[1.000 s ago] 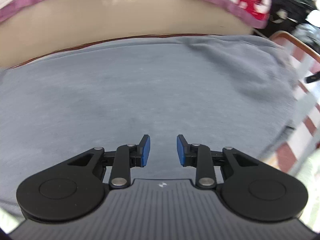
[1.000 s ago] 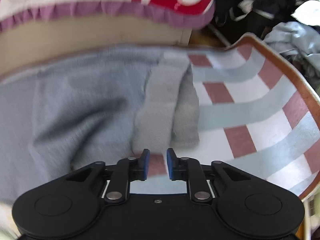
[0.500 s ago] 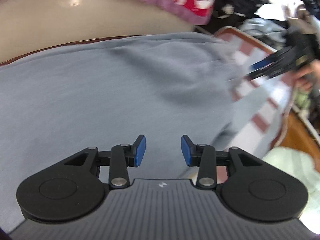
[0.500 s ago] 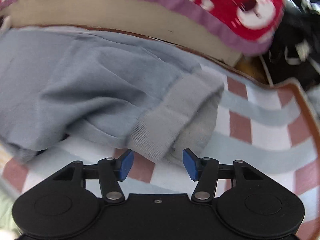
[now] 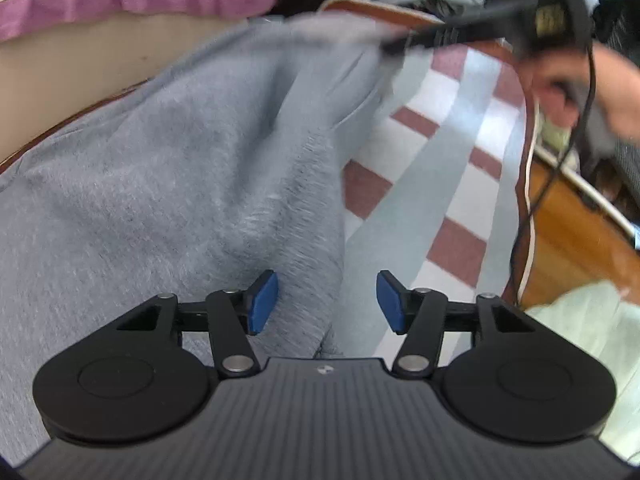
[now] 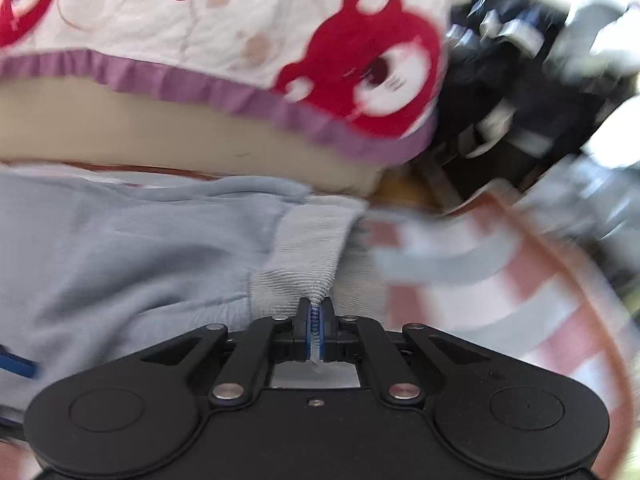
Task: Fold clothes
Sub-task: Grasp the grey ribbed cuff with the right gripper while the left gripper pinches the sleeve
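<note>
The grey sweatshirt [image 5: 168, 168] sprawls over the checked tabletop [image 5: 452, 152], soft, limp and probably light. Its ribbed cuff [image 6: 308, 256] is the handhold: the right gripper [image 6: 316, 330] has just clenched it; the left gripper [image 5: 326, 300], fingers widening, straddles the sweatshirt's edge unpinched.

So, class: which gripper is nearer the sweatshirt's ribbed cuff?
Right. The right gripper is shut on the ribbed cuff; the left gripper hangs open over the sweatshirt's body edge, away from it.

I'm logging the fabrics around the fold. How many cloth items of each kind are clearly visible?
Grey sweatshirt, cuff pinched in the right gripper: 1
Checked cloth under it: 1
Bear-print cover with purple trim: 1
Total: 3, not counting the blurred heap behind.
</note>
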